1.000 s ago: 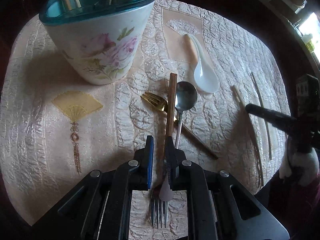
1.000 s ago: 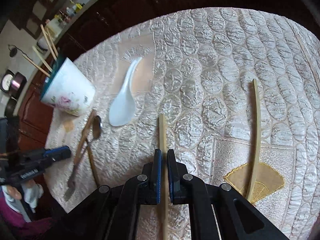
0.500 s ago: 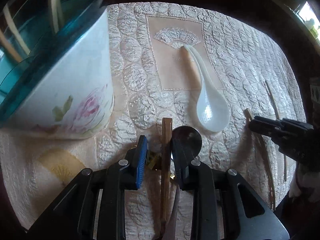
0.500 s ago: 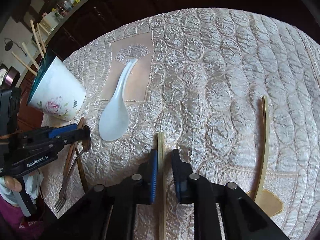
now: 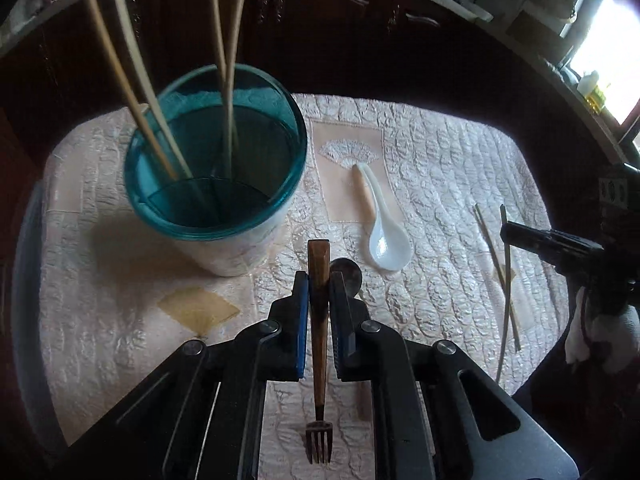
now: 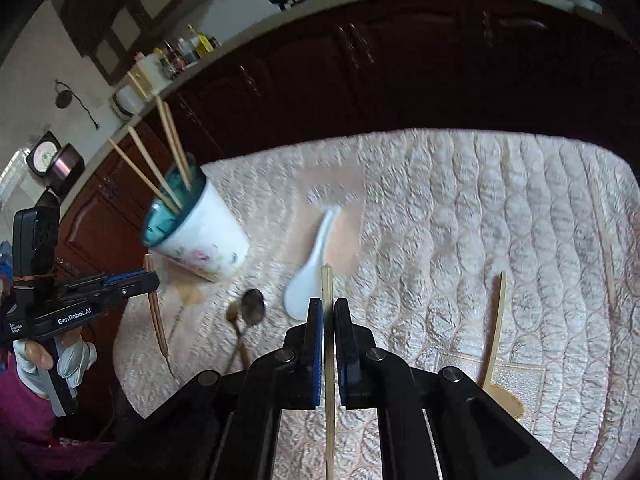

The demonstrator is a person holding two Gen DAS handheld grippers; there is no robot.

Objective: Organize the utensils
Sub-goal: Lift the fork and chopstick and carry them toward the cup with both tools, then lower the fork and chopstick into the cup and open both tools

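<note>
My left gripper [image 5: 319, 280] is shut on a wooden-handled fork [image 5: 319, 344], lifted off the cloth, tines hanging toward me. It hovers just right of the teal-rimmed floral holder [image 5: 216, 184], which has several chopsticks [image 5: 224, 56] standing in it. My right gripper [image 6: 328, 308] is shut on a pale chopstick [image 6: 328, 392], raised above the cloth. The holder [image 6: 200, 236] and the left gripper [image 6: 132, 282] show at the left of the right wrist view.
A white ceramic spoon [image 5: 384, 236], a metal spoon [image 5: 347, 272] and loose chopsticks [image 5: 507, 280] lie on the quilted cloth [image 5: 440, 168]. In the right wrist view, a metal spoon [image 6: 253, 312] and another chopstick [image 6: 494, 332] lie there. Dark cabinets stand behind.
The left gripper closed on the fork's handle and lifted it up beside the holder. The right gripper closed on the chopstick and raised it off the cloth.
</note>
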